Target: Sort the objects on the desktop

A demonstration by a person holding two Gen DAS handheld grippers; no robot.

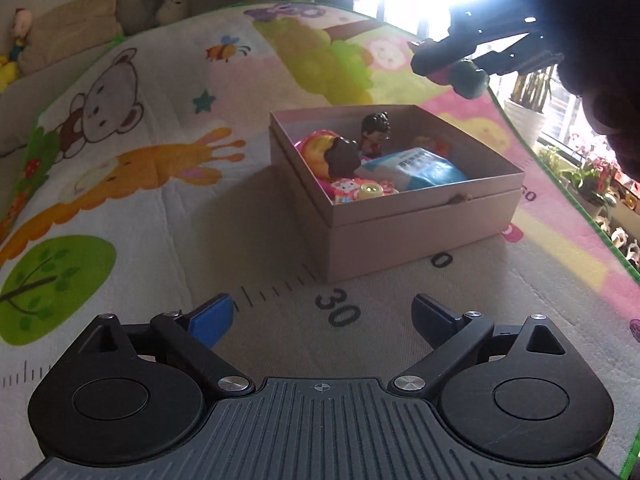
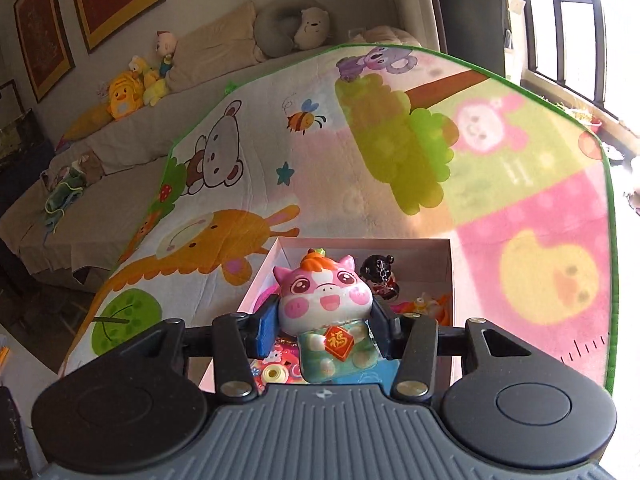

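Observation:
A pink cardboard box (image 1: pixel 420 216) sits on the cartoon play mat and holds several toys: a dark-haired figurine (image 1: pixel 375 133), a brown star-shaped piece (image 1: pixel 343 156) and a blue packet (image 1: pixel 420 170). My left gripper (image 1: pixel 322 316) is open and empty, low over the mat in front of the box. My right gripper (image 2: pixel 324 326) is shut on a pink cow toy (image 2: pixel 326 312) in a green outfit, held above the box (image 2: pixel 360 250). In the left wrist view the right gripper (image 1: pixel 452 66) hangs above the box's far right corner.
The play mat (image 1: pixel 160 160) has printed ruler marks near the box. A beige sofa with cushions and plush toys (image 2: pixel 132 92) runs along the far side. Potted plants (image 1: pixel 592 172) stand by the bright window on the right.

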